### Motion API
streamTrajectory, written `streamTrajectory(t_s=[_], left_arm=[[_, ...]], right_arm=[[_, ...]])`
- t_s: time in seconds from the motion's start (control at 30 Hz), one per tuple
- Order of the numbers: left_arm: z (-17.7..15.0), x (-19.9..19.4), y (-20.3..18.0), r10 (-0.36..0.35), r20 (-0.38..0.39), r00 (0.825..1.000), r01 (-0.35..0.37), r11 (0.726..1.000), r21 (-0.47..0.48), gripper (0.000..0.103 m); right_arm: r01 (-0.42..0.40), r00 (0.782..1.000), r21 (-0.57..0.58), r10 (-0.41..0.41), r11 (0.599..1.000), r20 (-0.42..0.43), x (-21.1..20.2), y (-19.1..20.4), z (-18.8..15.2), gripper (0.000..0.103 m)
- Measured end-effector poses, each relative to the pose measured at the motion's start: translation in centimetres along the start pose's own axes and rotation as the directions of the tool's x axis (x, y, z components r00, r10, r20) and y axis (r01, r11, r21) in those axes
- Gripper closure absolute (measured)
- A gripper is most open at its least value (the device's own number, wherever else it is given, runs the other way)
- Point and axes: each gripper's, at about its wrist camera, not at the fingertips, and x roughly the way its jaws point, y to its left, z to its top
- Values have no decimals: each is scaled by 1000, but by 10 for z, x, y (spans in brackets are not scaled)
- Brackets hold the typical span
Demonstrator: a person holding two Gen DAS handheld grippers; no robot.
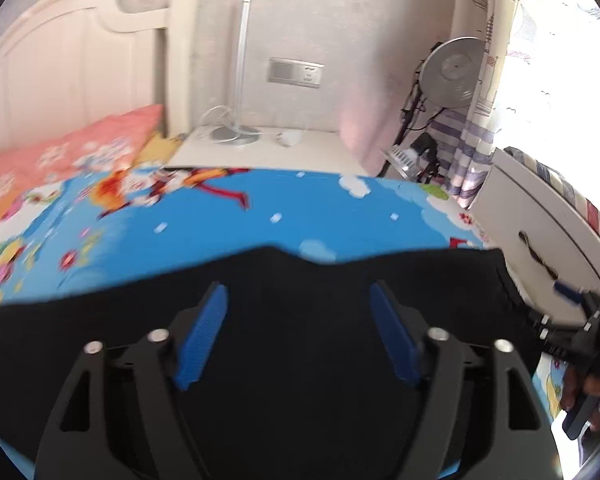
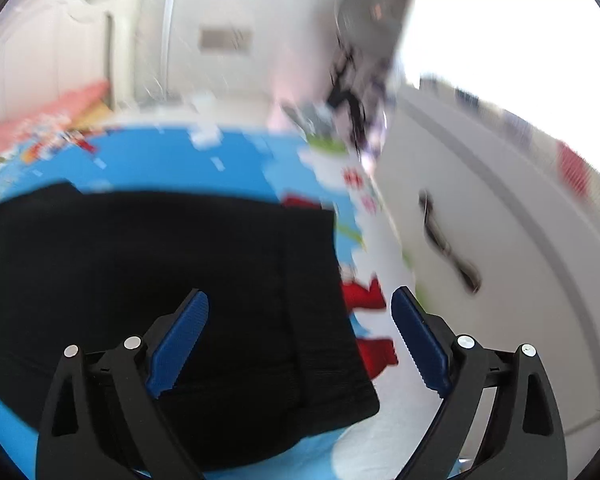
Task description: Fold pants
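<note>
Black pants lie flat on a blue cartoon-print bed sheet. In the left wrist view my left gripper hovers above the dark cloth, its blue pads spread wide with nothing pinched between them. At that view's right edge the right gripper's black body shows, with a hand on it. In the blurred right wrist view the pants end in a ribbed band near the bed's edge. My right gripper stands open over that band, and its pads touch no cloth.
A white nightstand with a silver lamp stands beyond the bed. A white cabinet with a dark handle flanks the bed's right side. A pink pillow and white headboard sit at the left. A fan stands by the curtain.
</note>
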Motion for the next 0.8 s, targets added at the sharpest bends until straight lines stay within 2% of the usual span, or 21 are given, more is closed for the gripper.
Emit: streamTrajectory(t_s=[0.1,0.17,0.2,0.27,0.3,0.37,0.47,0.53,0.63,0.67,0.73,0.8], left_arm=[[-35,-36,6,119,-29,993,-120,992,-48,15],[-53,-50,16,179,-76,981,-187,976,-114,11],[-60,-54,19,211,-102,972,-223,966,-130,11],[-69,-65,17,283,-136,949,-300,947,-119,11],[-73,-73,13,322,-147,935,-337,937,-90,5],[-75,-91,6,346,-124,930,-354,934,-50,2],[-73,-114,9,365,-79,928,-370,926,-68,2],[-72,-118,16,367,-87,926,-375,923,-88,2],[-76,-119,36,373,-110,921,-384,916,-116,2],[-79,-117,49,361,-116,925,-375,917,-139,2],[-84,-111,71,376,-151,914,-399,901,-169,2],[-90,-109,87,381,-158,911,-407,895,-184,2]], right_arm=[[-40,999,3,40,999,28,-35,20,4,13],[-61,998,40,61,997,-3,-51,30,4,12],[-99,995,40,100,994,-24,-59,37,1,12],[-129,991,47,130,991,-29,-71,45,-4,12],[-141,989,48,142,989,-28,-78,50,-8,12],[-166,985,56,168,985,-34,-88,59,-16,12],[-203,978,83,206,976,-35,-94,71,-19,12],[-230,972,79,233,970,-32,-96,81,-19,12],[-221,975,37,221,975,-4,-90,98,-21,12],[-228,974,21,228,973,-9,-83,103,-23,12],[-258,965,-5,257,966,-40,-66,113,-25,12],[-258,964,5,258,966,-67,-47,115,-27,12]])
